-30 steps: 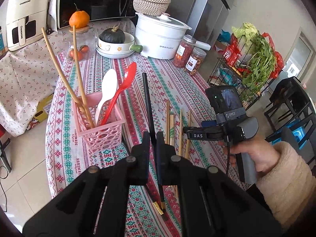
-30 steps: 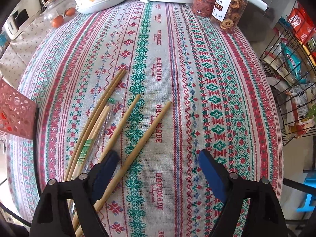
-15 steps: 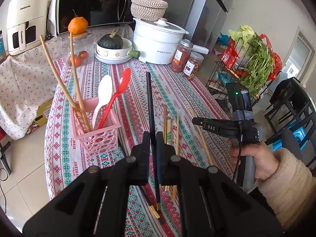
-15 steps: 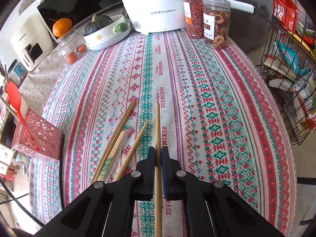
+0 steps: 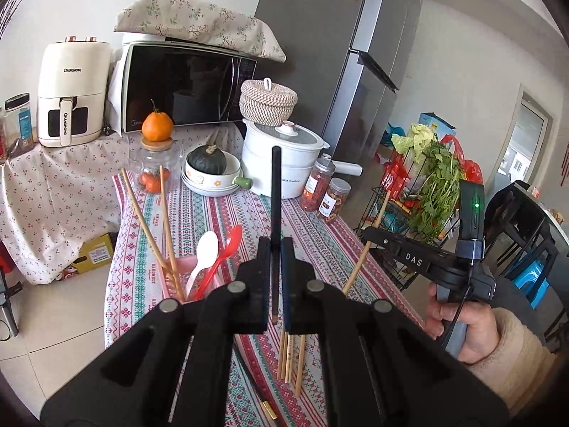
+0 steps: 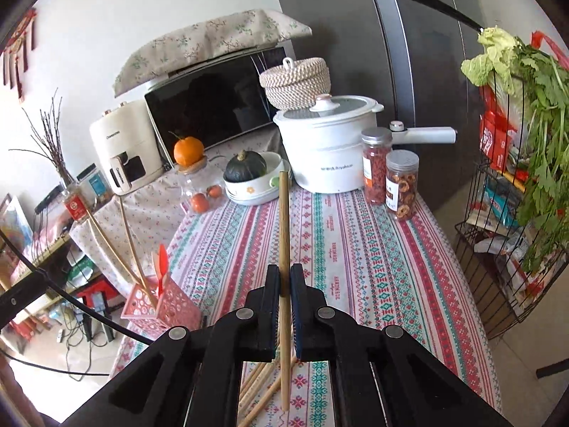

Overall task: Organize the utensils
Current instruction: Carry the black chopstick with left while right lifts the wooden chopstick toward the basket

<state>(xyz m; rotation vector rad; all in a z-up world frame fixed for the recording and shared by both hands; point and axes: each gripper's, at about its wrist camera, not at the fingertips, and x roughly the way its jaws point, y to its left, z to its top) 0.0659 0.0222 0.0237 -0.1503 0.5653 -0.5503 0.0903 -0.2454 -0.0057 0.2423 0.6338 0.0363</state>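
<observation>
My left gripper [image 5: 275, 245] is shut on a black chopstick [image 5: 276, 192] that stands upright above the table. My right gripper [image 6: 283, 274] is shut on a wooden chopstick [image 6: 283, 220], also held upright; it also shows in the left wrist view [image 5: 366, 249]. A pink basket [image 6: 160, 307] at the left holds two wooden chopsticks [image 5: 149, 227], a white spoon [image 5: 204, 258] and a red spoon [image 5: 227, 245]. Several wooden chopsticks [image 5: 290, 350] and another black chopstick [image 5: 256, 388] lie on the tablecloth below the grippers.
At the table's far end stand a white pot [image 6: 327, 156], two jars [image 6: 389, 178], a bowl with a squash [image 6: 249, 174] and a glass jar with an orange [image 6: 190, 163]. A wire rack with greens [image 6: 515, 185] stands right of the table.
Both grippers have risen and tilted up, each lifting its chopstick clear of the table. A second ago the right gripper was open over the wooden chopsticks, then it shut on one.
</observation>
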